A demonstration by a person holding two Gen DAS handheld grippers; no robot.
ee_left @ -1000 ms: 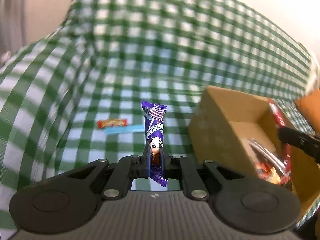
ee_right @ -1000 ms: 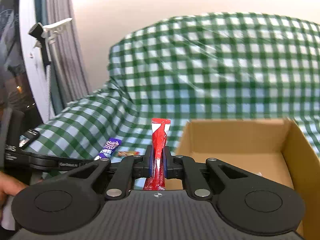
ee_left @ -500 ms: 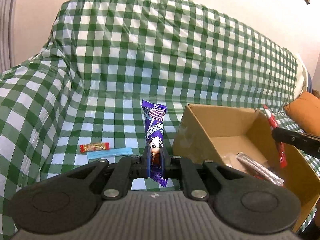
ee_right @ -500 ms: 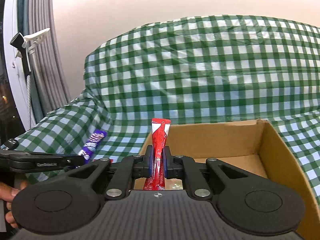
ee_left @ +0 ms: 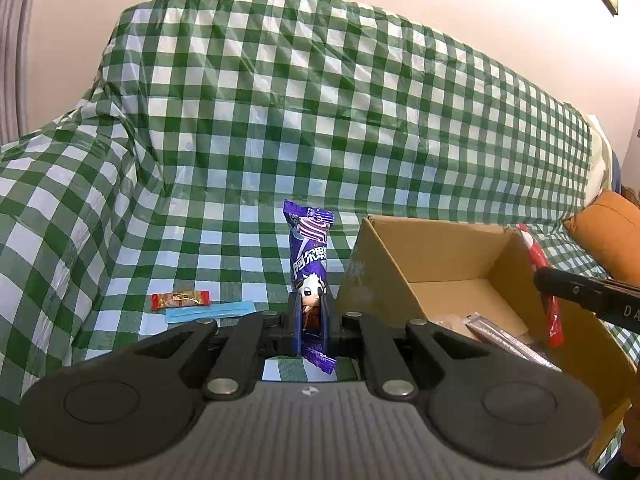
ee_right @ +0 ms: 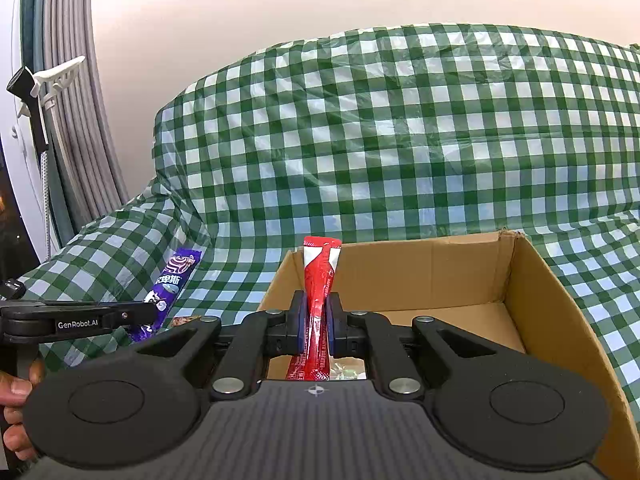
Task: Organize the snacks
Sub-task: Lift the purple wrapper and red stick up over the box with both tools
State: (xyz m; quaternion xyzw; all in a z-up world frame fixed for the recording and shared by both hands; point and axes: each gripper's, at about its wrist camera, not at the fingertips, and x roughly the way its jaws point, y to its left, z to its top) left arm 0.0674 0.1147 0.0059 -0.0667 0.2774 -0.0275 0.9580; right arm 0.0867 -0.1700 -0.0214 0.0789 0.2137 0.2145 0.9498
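My left gripper [ee_left: 311, 312] is shut on a purple candy packet [ee_left: 309, 248], held upright just left of the open cardboard box [ee_left: 404, 280]. My right gripper [ee_right: 316, 320] is shut on a red stick packet [ee_right: 320, 276], held upright over the box's near left corner [ee_right: 280, 292]. The box [ee_right: 532, 280] holds several wrapped snacks [ee_left: 504, 336]. The right gripper [ee_left: 588, 296] with its red packet [ee_left: 540, 264] shows over the box in the left wrist view. The left gripper [ee_right: 80, 322] and purple packet [ee_right: 172, 280] show at left in the right wrist view.
A small red snack [ee_left: 180, 300] and a pale blue stick packet [ee_left: 210, 311] lie on the green checked cloth [ee_left: 280, 140] left of the box. An orange cushion [ee_left: 608, 232] sits at the far right. Grey curtains [ee_right: 68, 120] hang at left.
Both grippers have drawn back a little while still holding their packets. The box now looks farther from the left gripper, and the right gripper sits nearer the box's left corner.
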